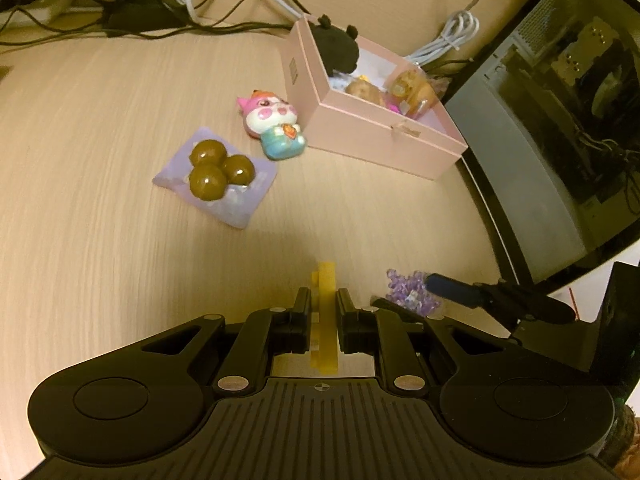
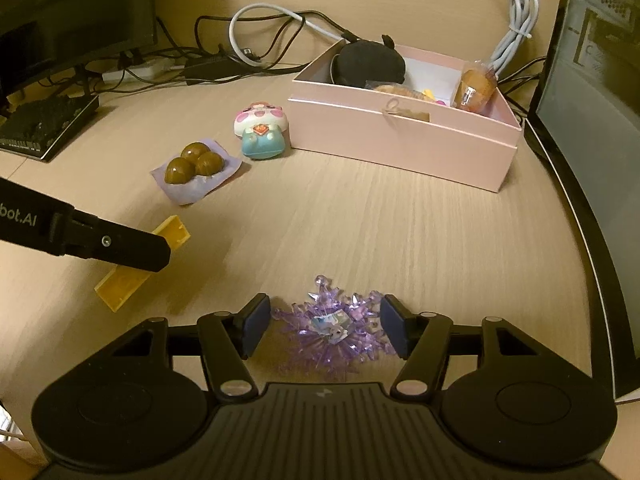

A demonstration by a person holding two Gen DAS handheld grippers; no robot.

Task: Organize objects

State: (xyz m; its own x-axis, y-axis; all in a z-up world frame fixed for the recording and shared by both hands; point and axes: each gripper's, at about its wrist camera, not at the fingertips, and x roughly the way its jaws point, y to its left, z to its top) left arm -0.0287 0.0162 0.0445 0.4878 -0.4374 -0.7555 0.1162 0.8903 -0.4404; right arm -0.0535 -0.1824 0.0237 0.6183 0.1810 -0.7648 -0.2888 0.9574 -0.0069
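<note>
While the left tool clamps a flat yellow plastic block between nearly closed jaws, the right tool stands about half open around a spiky purple crystal ornament, its blue pads just beside the translucent spikes on either side; whether they touch cannot be told. The block, a hollow-backed rectangular brick with raised edges, slants down toward the pale wood-grain worktop in the right wrist view, its lower end at or just above the surface. The ornament lies flat on the worktop, with a small printed picture at its centre.

Farther out sit three glossy brown domes on a soft lilac packet, the domes touching one another. Just beside the packet lies a smooth, rounded cartoon figure in pink, white and teal, close against the front wall of an open pink cardboard box. Inside the box are a black plush toy at the far end and wrapped golden-brown pastries at the nearer end.

Behind the box, black and white cables tangle along the worktop's far edge. A glass-sided computer case stands to the right, and a dark monitor to the left.
</note>
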